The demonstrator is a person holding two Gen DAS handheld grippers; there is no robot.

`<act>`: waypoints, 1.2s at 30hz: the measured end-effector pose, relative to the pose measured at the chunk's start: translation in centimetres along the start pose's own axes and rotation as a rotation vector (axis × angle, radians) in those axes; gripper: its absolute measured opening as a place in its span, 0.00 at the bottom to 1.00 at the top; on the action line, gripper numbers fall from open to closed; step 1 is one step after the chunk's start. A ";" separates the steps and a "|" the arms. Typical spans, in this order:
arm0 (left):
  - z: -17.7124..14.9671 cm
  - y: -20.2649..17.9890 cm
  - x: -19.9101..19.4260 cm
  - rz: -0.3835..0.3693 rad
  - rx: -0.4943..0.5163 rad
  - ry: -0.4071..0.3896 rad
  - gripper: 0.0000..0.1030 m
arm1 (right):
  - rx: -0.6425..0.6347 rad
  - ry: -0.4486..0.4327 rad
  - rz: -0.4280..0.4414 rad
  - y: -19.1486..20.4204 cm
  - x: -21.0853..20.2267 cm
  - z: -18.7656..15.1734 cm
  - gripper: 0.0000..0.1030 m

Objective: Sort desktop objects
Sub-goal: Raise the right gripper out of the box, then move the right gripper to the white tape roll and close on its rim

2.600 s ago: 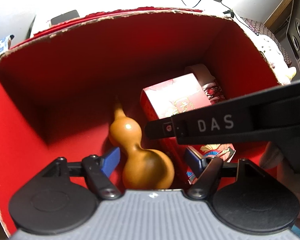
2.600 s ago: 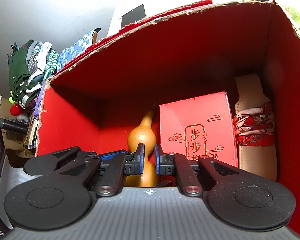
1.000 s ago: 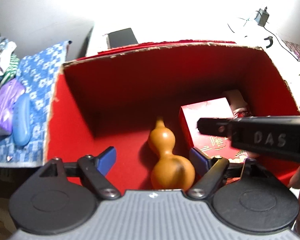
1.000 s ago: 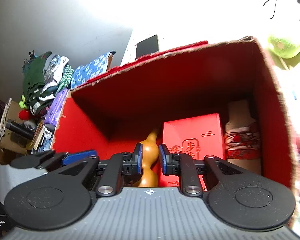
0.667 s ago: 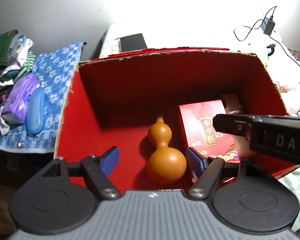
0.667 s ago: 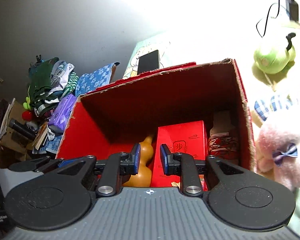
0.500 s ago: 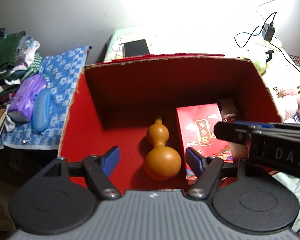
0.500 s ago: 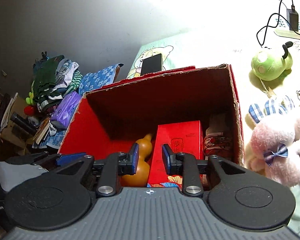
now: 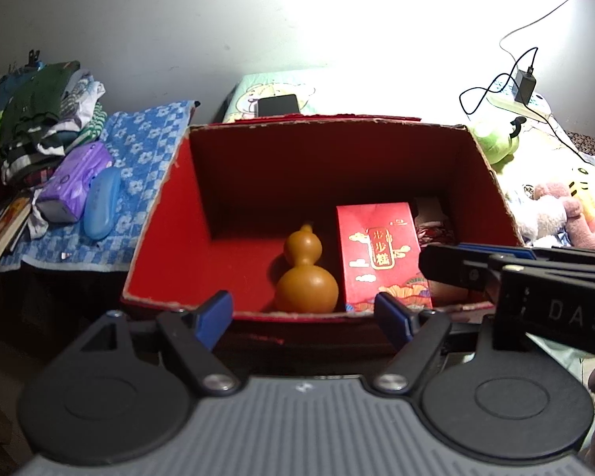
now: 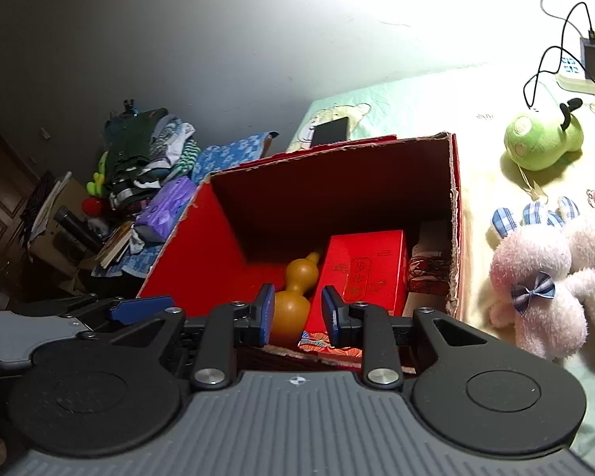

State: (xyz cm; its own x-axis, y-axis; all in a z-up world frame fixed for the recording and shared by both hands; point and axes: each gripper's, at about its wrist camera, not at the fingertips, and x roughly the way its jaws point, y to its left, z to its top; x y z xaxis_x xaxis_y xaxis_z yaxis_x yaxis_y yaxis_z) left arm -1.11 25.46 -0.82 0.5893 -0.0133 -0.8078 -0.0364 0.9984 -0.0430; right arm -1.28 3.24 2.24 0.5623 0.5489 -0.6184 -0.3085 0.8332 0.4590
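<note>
Letters "DAS" in pale print on side of black right gripper (image 9: 476, 265) body, seen at right edge of left wrist view; cut off by frame. Gold Chinese characters in a gold-framed vertical panel on front of red gift box (image 9: 380, 254), lying inside red carton (image 9: 158, 206); first two read "步步", third too blurred to tell. Same panel on box in right wrist view (image 10: 361, 273), too small to read. Small white print fragment at far left edge there, illegible.

left tool (image 9: 303, 313) open, empty | gourd (image 9: 305, 273) beside red packet (image 9: 380, 254) in box (image 9: 170, 214)
</note>
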 end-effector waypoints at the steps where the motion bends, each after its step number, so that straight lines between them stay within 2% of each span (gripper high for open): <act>1: -0.3 0.0 -0.2 0.000 -0.005 -0.001 0.80 | -0.007 -0.003 0.012 -0.1 -0.2 -0.2 0.28; 6: -1.6 0.8 -0.7 -0.042 -0.038 0.024 0.80 | -0.033 -0.008 0.067 0.0 -1.1 -1.1 0.28; 9: -2.9 1.5 -1.5 -0.028 -0.051 0.012 0.80 | -0.060 0.010 0.122 0.0 -1.4 -1.8 0.28; 13: -4.7 2.8 -2.2 -0.023 -0.070 0.025 0.76 | -0.093 0.071 0.194 0.2 -1.1 -3.2 0.28; 16: -6.2 3.2 -2.1 -0.027 -0.077 0.045 0.75 | -0.132 0.120 0.217 0.7 -0.5 -4.4 0.28; 19: -7.3 3.2 -1.1 -0.032 -0.078 0.082 0.72 | -0.170 0.169 0.195 1.3 0.6 -5.4 0.28; 23: -8.6 3.3 0.7 -0.050 -0.107 0.146 0.65 | -0.145 0.225 0.164 1.3 2.1 -5.9 0.30; 25: -9.1 3.3 1.5 -0.060 -0.120 0.174 0.60 | -0.130 0.244 0.141 1.2 2.7 -6.1 0.37; 27: -9.4 3.4 2.2 -0.073 -0.135 0.198 0.58 | -0.122 0.263 0.124 1.2 3.2 -6.3 0.38; 36: -9.8 3.8 4.3 -0.098 -0.191 0.277 0.28 | -0.107 0.337 0.089 1.0 5.0 -7.4 0.38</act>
State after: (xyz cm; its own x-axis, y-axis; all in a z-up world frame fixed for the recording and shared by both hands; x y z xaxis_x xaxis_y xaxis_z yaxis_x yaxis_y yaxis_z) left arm -6.62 28.68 -10.25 0.3567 -0.1491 -0.9223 -0.1561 0.9638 -0.2161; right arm -4.47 7.35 -5.11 0.2506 0.5962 -0.7627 -0.4337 0.7735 0.4622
